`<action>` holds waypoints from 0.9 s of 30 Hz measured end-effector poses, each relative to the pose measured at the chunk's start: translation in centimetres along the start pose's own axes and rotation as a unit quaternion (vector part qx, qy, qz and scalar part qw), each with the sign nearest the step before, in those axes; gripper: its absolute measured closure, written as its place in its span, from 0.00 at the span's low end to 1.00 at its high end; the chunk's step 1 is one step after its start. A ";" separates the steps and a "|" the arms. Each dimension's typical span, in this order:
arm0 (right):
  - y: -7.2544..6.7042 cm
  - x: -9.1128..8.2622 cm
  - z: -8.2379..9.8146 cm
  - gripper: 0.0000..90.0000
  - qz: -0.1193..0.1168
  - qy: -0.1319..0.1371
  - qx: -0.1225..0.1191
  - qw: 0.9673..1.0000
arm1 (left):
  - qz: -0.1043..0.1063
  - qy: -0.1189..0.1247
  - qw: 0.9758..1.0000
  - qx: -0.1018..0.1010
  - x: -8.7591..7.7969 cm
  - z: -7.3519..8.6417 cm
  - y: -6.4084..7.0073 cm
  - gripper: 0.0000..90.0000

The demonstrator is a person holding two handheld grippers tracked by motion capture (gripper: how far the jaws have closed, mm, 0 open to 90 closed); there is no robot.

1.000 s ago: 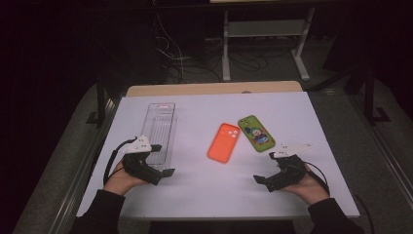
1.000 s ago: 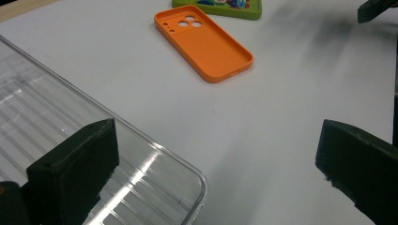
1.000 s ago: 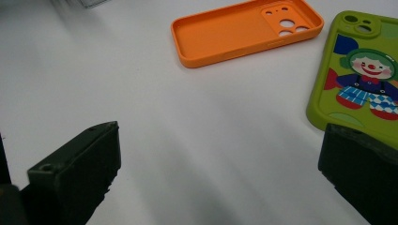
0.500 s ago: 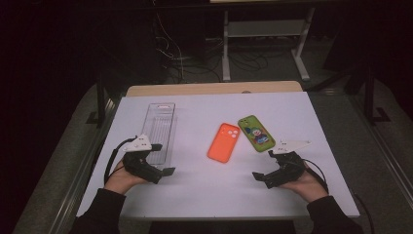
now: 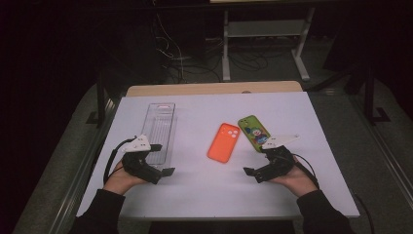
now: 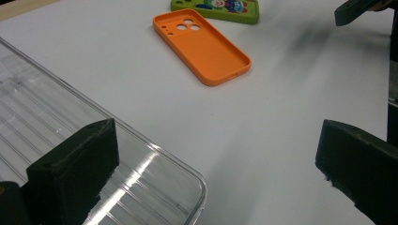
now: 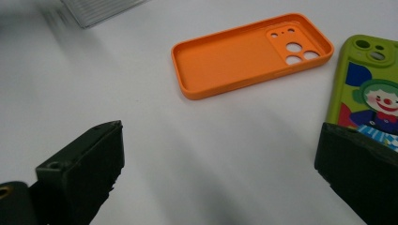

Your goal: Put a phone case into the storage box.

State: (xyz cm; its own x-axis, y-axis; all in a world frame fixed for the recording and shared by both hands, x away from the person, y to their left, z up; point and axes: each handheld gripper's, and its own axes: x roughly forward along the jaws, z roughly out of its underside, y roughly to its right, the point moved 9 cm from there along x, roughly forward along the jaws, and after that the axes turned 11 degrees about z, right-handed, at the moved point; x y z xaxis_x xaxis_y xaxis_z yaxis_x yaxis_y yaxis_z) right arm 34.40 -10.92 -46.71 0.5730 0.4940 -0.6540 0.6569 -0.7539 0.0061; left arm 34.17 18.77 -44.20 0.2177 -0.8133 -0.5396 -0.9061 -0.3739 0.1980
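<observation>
Nothing is picked up yet: both my claws, left (image 5: 163, 159) and right (image 5: 255, 168), hang wide apart and empty. Orange case (image 5: 224, 142) and green case (image 5: 253, 133) lie side by side mid-table, outside the clear tray (image 5: 159, 130) near my left claw; packing them, I judge, all remains.

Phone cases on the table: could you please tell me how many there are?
2. The orange case lies open side up near the middle of the table; the green clown case lies just beside it, nearer the right gripper. Nothing seems hidden.
</observation>
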 end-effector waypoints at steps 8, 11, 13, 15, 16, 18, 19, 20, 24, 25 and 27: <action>-0.4 1.3 -1.4 0.01 -0.012 -0.009 -0.002 1.000 | 0.000 0.007 1.000 0.001 -0.1 -0.2 0.0 0.00; -0.5 1.7 -1.9 0.02 -0.015 -0.011 0.002 1.000 | 0.000 0.008 1.000 0.000 -0.1 -0.2 0.0 0.00; -0.4 2.1 -2.1 0.02 -0.013 -0.015 -0.004 1.000 | 0.000 0.007 1.000 0.001 -0.2 -0.2 0.0 0.00; -0.4 2.3 -2.2 0.02 -0.013 -0.017 -0.002 1.000 | 0.000 0.005 1.000 0.002 -0.2 -0.2 -0.1 0.00; -0.4 2.6 -2.5 0.02 -0.015 -0.021 -0.004 1.000 | -0.001 0.004 1.000 0.001 -0.1 -0.2 -0.1 0.00; -0.5 2.8 -2.8 0.02 -0.015 -0.022 -0.002 1.000 | -0.001 0.003 1.000 0.001 -0.1 -0.2 0.0 0.00; -0.5 2.9 -2.9 0.02 -0.017 -0.023 0.001 1.000 | -0.002 0.002 1.000 0.001 -0.1 -0.1 0.0 0.00; -0.5 2.9 -2.9 0.02 -0.017 -0.023 0.001 1.000 | -0.002 0.001 1.000 0.001 -0.1 -0.1 0.0 0.00; -0.4 3.4 -3.4 0.04 -0.017 -0.031 0.000 0.999 | -0.002 0.000 1.000 0.001 -0.2 -0.1 -0.1 0.00; -0.4 3.4 -3.4 0.04 -0.017 -0.031 0.000 0.999 | -0.002 -0.002 1.000 0.000 -0.2 -0.1 -0.1 0.00; -0.3 3.7 -3.6 0.04 -0.018 -0.034 0.001 0.999 | -0.003 -0.004 1.000 0.001 -0.1 0.0 -0.1 0.00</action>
State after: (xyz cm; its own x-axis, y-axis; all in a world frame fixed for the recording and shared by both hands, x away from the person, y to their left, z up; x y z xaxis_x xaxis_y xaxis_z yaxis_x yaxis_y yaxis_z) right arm 38.08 -7.29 -46.36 0.5140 0.4899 -0.7041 0.6751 -0.7374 -0.0203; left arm 34.20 18.89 -44.11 0.2213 -0.8075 -0.5467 -0.9053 -0.3786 0.1927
